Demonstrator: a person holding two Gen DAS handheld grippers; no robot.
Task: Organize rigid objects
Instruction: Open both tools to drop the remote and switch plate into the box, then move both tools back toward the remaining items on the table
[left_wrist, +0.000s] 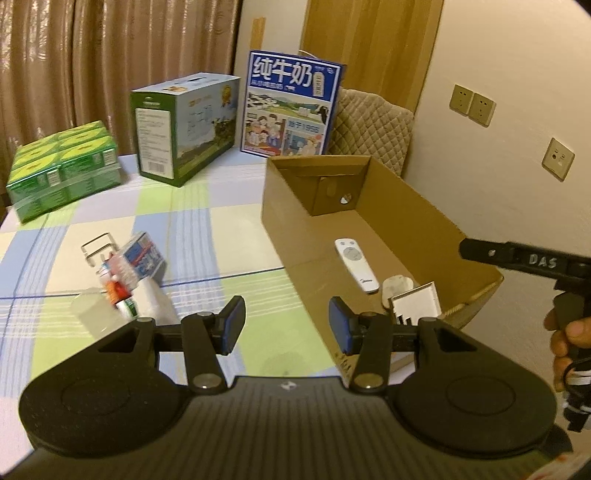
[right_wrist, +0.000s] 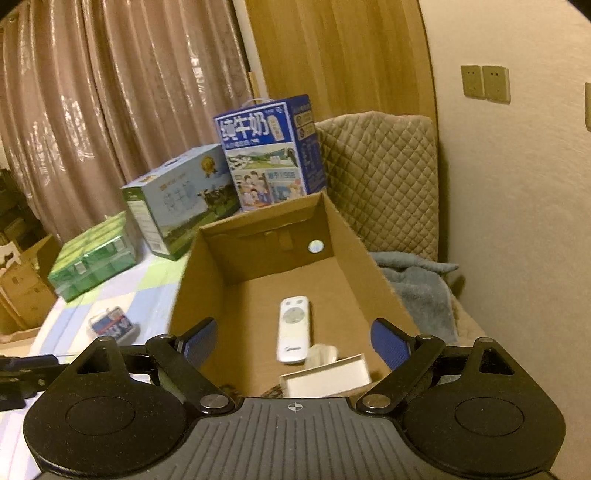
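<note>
Cardboard box (right_wrist: 354, 236) on bench holds white remote (right_wrist: 293, 330), small white box (right_wrist: 325, 380) and a pale lump; both grippers, left (left_wrist: 286, 325) and right (right_wrist: 295, 341), gape wide, empty.

Brown curtains (right_wrist: 110, 110) at back – cream wall (right_wrist: 517, 221) with sockets (left_wrist: 472, 103), wooden door (right_wrist: 332, 55).

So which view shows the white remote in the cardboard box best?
The right wrist view: the white remote lies centred, buttons visible, inside the cardboard box. The left wrist view shows it whole too, but smaller and off to the side.
</note>
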